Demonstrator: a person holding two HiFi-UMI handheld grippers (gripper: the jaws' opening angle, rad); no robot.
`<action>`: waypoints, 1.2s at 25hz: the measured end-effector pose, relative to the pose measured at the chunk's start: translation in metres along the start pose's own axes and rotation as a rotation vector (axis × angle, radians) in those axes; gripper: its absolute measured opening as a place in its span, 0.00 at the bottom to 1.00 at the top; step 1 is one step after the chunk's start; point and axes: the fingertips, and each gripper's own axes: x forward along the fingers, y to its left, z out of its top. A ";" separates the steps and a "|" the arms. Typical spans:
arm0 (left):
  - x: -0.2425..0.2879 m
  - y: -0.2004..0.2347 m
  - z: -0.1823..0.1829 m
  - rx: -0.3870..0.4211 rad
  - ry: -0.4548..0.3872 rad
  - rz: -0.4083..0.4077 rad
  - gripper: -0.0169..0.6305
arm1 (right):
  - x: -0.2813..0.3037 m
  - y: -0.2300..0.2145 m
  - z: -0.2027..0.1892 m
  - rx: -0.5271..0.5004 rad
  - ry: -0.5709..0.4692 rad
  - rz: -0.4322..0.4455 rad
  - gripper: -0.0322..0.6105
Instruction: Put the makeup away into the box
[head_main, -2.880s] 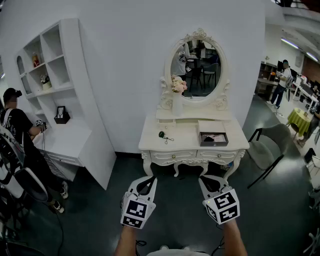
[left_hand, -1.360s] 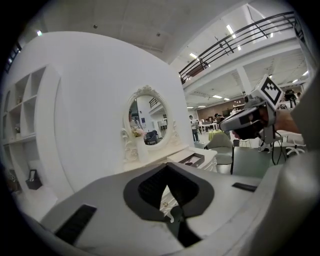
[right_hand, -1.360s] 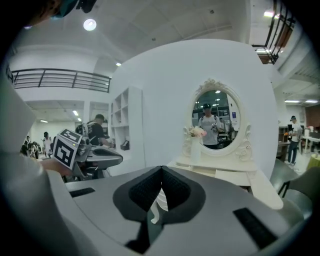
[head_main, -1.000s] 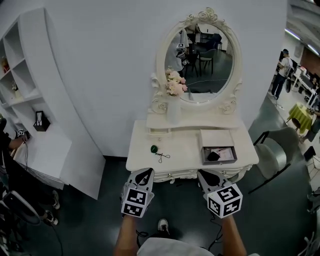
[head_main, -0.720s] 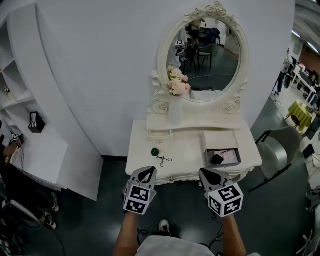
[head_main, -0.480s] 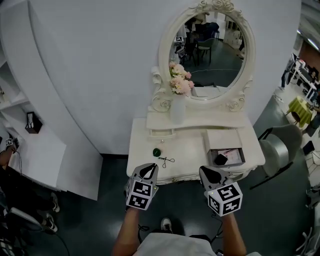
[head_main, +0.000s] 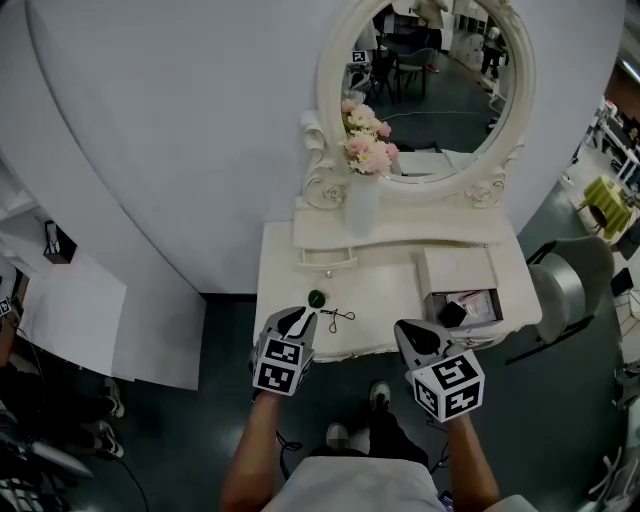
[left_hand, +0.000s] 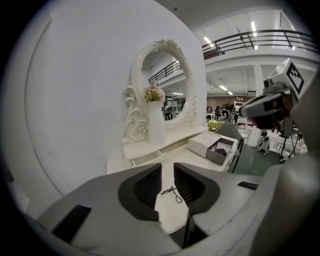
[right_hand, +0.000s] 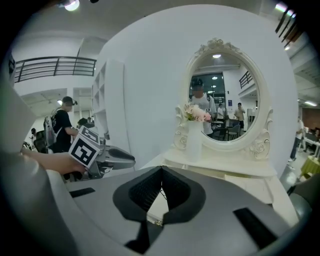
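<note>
1. On the white carved dressing table (head_main: 390, 285), head view: a small round green makeup pot (head_main: 316, 298) is sitting front-left, with the open grey box (head_main: 462, 300) sitting on the right.
2. Left gripper view: the left gripper (left_hand: 167, 172) has just been opening its jaws, and nothing's between them.
3. Right gripper view: the right gripper (right_hand: 161, 176) is pressing its jaws together, empty.

Grey left gripper (head_main: 298, 320) — marker cube (head_main: 279, 367), black fingers (left_hand: 145, 189) just opening, empty.

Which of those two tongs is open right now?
The left tongs: its jaws have just been opening, a gap between them, nothing held. The right tongs are pressed shut.
</note>
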 end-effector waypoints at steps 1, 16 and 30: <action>0.008 0.002 -0.003 -0.006 0.012 -0.005 0.18 | 0.005 -0.003 0.000 -0.004 0.005 0.005 0.05; 0.134 0.039 -0.083 -0.157 0.275 -0.042 0.37 | 0.092 -0.058 -0.017 0.000 0.126 0.087 0.05; 0.182 0.046 -0.137 -0.171 0.446 -0.079 0.45 | 0.112 -0.083 -0.035 0.030 0.191 0.070 0.05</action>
